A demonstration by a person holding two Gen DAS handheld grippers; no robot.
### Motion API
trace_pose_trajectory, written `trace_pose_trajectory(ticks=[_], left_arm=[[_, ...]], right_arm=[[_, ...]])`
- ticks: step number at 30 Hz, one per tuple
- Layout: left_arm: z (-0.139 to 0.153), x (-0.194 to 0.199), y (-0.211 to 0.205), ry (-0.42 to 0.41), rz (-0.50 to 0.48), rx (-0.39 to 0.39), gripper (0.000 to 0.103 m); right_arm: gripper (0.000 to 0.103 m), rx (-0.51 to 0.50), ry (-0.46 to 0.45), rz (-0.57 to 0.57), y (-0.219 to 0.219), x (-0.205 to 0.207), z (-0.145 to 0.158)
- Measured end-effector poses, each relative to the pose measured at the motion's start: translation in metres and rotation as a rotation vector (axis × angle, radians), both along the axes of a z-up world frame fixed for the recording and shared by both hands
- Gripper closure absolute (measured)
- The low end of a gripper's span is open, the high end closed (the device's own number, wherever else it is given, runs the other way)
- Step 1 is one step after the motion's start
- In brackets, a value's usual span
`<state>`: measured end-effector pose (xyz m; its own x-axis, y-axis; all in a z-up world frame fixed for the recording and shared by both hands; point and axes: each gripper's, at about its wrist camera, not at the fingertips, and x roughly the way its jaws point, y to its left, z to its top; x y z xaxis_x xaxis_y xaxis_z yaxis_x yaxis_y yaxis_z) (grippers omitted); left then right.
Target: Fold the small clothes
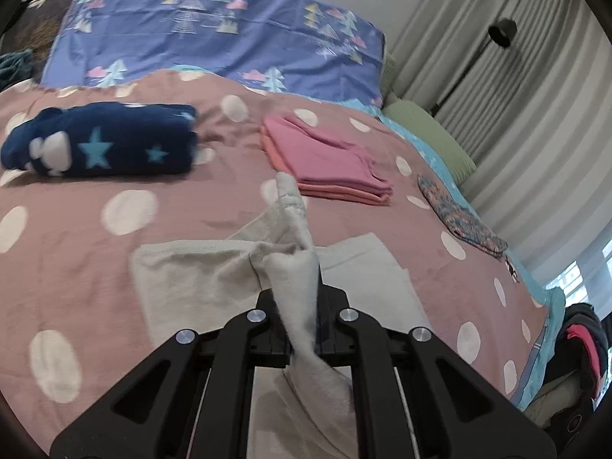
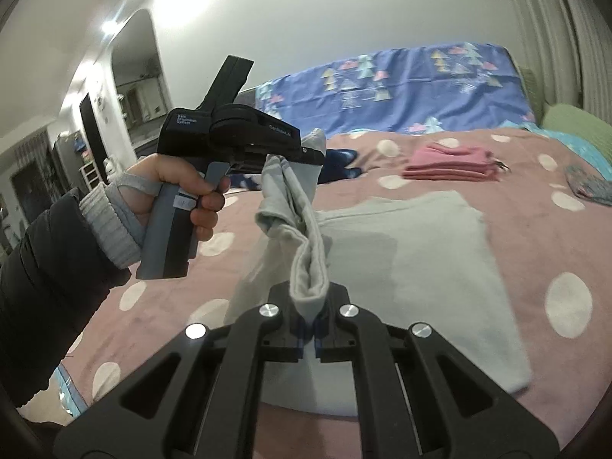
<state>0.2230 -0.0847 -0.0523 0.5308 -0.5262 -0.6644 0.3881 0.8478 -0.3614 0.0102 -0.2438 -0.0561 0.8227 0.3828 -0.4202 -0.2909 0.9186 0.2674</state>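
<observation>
A pale grey garment (image 1: 191, 279) lies partly spread on the pink dotted bedcover (image 1: 76, 229), with one edge lifted off it. My left gripper (image 1: 298, 292) is shut on a bunched fold of that edge. In the right wrist view my right gripper (image 2: 308, 296) is shut on another fold of the same grey garment (image 2: 428, 252). The cloth runs up in a twisted band from there to the left gripper (image 2: 313, 155), which a hand (image 2: 172, 187) in a dark sleeve holds above the bed at left.
A stack of folded pink clothes (image 1: 329, 164) sits further back on the bed. A rolled navy star blanket (image 1: 99, 145) lies at left and a patterned cloth (image 1: 463, 222) near the right edge. A purple pillow (image 1: 214, 30), a green cushion (image 1: 432, 137) and curtains (image 1: 516, 95) stand behind.
</observation>
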Motion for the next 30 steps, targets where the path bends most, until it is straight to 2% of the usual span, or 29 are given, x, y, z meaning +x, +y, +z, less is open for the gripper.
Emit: trace_pose_trajectory(ticks=[7,13,18,22,23,24,25,26,30], left_arm=[[-0.016,0.008,-0.072,0.03,-0.073,0.07,0.096],[-0.027,0.011,-0.118,0.038,-0.122,0.125,0.096],[-0.039,0.017,-0.149,0.049,-0.145,0.183,0.096],[-0.05,0.02,-0.17,0.032,-0.14,0.267,0.096],[-0.052,0.019,-0.174,0.019,-0.125,0.286,0.092],[-0.054,0.018,-0.176,0.007,-0.111,0.295,0.083],[-0.054,0.016,-0.178,0.001,-0.108,0.293,0.073],[-0.053,0.015,-0.178,-0.007,-0.103,0.292,0.057],[-0.039,-0.009,-0.172,-0.077,-0.124,0.304,0.04]], right_arm=[[0.1,0.071,0.049,-0.078,-0.052,-0.005,-0.025],[0.1,0.122,0.081,-0.14,-0.084,-0.004,-0.04],[0.1,0.148,0.109,-0.163,-0.099,-0.004,-0.051],[0.1,0.168,0.136,-0.177,-0.106,-0.003,-0.062],[0.1,0.175,0.141,-0.179,-0.107,-0.002,-0.064],[0.1,0.184,0.152,-0.182,-0.11,0.0,-0.069],[0.1,0.194,0.17,-0.187,-0.113,0.002,-0.074],[0.1,0.218,0.198,-0.186,-0.117,0.005,-0.081],[0.098,0.34,0.266,-0.164,-0.133,0.012,-0.098]])
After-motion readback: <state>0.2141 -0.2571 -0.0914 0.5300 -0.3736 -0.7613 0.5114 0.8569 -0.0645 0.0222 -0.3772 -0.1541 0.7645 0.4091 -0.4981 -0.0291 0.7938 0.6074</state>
